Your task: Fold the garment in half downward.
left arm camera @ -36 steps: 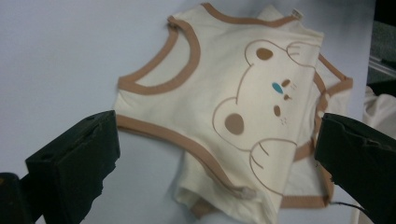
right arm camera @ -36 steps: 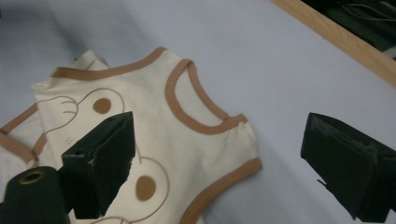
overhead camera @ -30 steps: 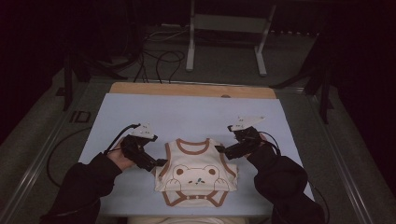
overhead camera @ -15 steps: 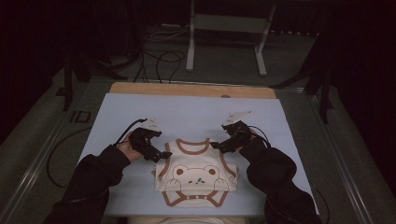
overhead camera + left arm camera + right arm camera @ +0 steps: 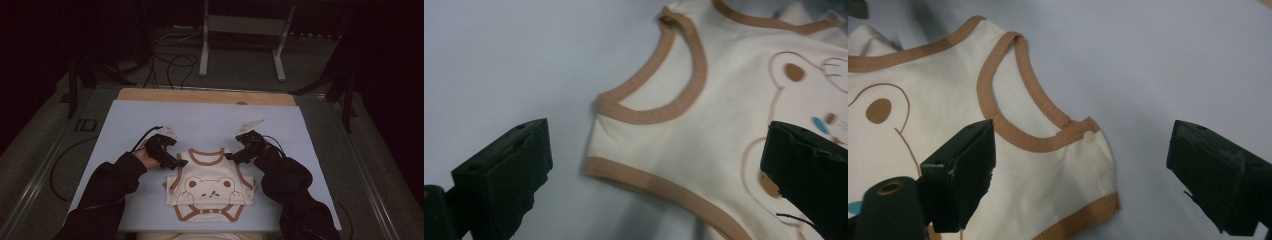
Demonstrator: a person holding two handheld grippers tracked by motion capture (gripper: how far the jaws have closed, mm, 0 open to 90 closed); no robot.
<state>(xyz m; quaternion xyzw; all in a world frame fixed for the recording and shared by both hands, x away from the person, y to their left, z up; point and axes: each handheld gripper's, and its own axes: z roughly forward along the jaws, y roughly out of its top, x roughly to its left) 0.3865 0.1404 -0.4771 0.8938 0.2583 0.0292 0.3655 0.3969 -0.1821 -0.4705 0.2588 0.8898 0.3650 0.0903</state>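
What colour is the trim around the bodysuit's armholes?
Light brown trim on the cream bodysuit; it shows best in the left gripper view.

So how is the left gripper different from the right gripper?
The left gripper sits at the romper's left shoulder, the right gripper at its right shoulder. The left gripper points right, the right gripper left. Both have open jaws straddling a sleeve edge, holding nothing.

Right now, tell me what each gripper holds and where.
Nothing: left gripper and right gripper both stand open, straddling the bodysuit's sleeve edges.
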